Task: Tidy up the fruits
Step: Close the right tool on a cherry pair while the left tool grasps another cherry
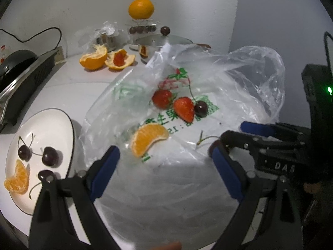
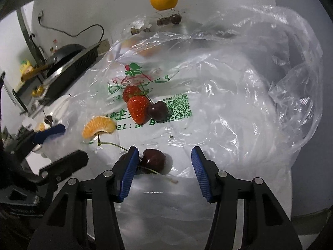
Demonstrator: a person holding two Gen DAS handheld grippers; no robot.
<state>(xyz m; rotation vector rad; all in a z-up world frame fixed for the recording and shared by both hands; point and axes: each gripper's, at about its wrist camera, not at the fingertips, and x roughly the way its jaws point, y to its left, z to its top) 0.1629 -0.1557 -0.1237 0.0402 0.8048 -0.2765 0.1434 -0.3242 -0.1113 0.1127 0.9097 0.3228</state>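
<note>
The right tongs (image 2: 164, 156) stand spread over the plastic bag (image 2: 208, 114), a cherry (image 2: 154, 160) between the jaws by the left pad, not pinched; a second dark fruit behind that pad is mostly hidden. The left tongs (image 1: 164, 153) gape wide above the bag, holding nothing. Farther up the bag lie one orange segment (image 1: 148, 140), two strawberries (image 1: 184, 108) and one cherry (image 1: 200, 108). Left of the bag, a plate (image 1: 52, 123) holds three cherries (image 1: 49, 156) and one segment (image 1: 17, 181), its near edge cut off. Behind the bag sit two peel halves (image 1: 93, 59) and one whole orange (image 1: 141, 8).
</note>
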